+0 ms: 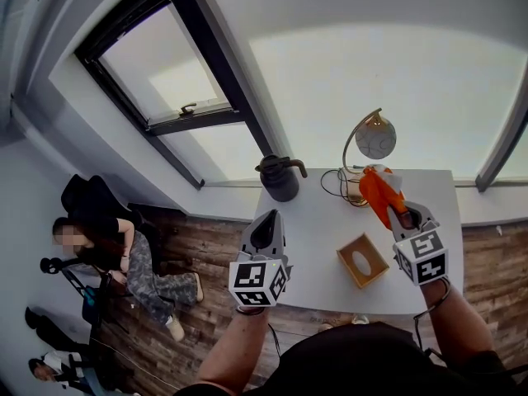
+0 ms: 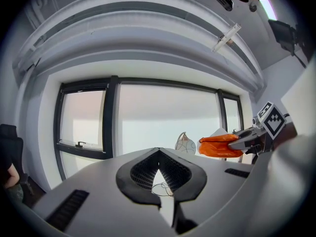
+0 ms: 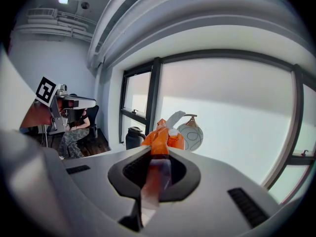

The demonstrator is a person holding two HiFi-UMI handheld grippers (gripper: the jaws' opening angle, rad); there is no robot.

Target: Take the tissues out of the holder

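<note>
My right gripper (image 1: 402, 214) is shut on an orange tissue pack (image 1: 380, 191) with a white end and holds it in the air, above and behind the wooden holder (image 1: 363, 260). The holder is an open box that rests on the white table (image 1: 313, 238). In the right gripper view the pack (image 3: 160, 139) sticks up from between the jaws. My left gripper (image 1: 266, 223) hangs over the table's left part with its jaws shut and nothing between them. The left gripper view shows its tips (image 2: 158, 151) meeting, and the pack (image 2: 220, 145) off to the right.
A black jug (image 1: 279, 177) and a globe lamp (image 1: 375, 137) with a coiled cable stand at the back of the table by the window. A person (image 1: 124, 254) sits on the wooden floor to the left. The table's near edge runs just ahead of my arms.
</note>
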